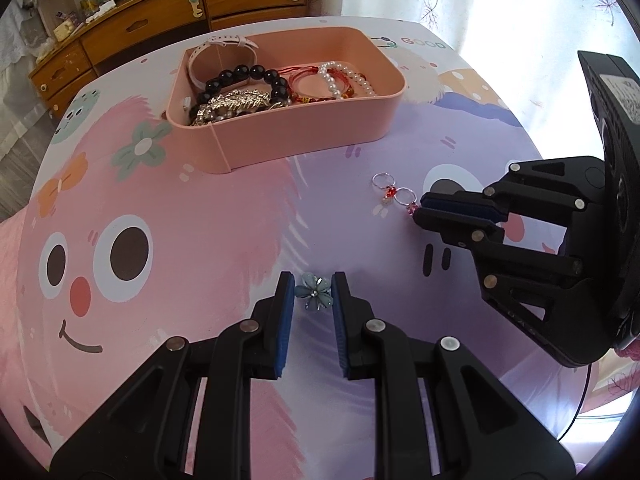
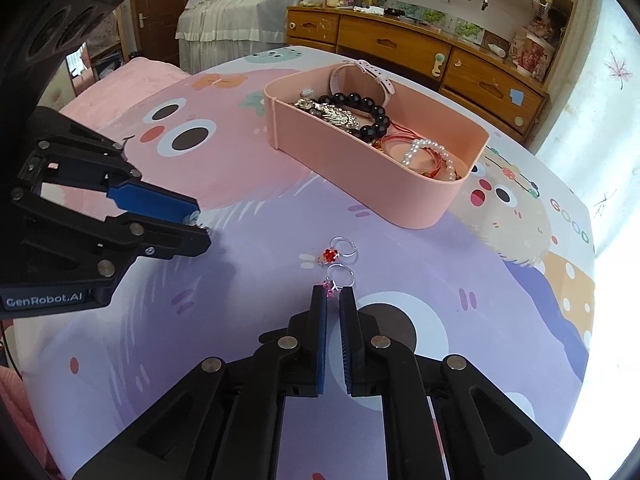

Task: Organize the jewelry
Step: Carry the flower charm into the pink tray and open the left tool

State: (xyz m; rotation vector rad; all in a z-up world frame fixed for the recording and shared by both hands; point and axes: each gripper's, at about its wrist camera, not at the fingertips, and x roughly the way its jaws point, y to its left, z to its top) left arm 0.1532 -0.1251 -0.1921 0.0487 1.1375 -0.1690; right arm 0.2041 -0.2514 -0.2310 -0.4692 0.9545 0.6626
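A pink box on the cartoon tablecloth holds a black bead bracelet, a pearl bracelet, red cords, a gold piece and a pink watch strap. My left gripper is shut on a pale blue flower ring at the table surface. My right gripper has closed on the pink stone of a pink-stone ring. A red-stone ring lies just beyond it.
A wooden dresser with clutter stands behind the table. A bed with white lace is at the back left. The table edge runs along the right near a bright curtain.
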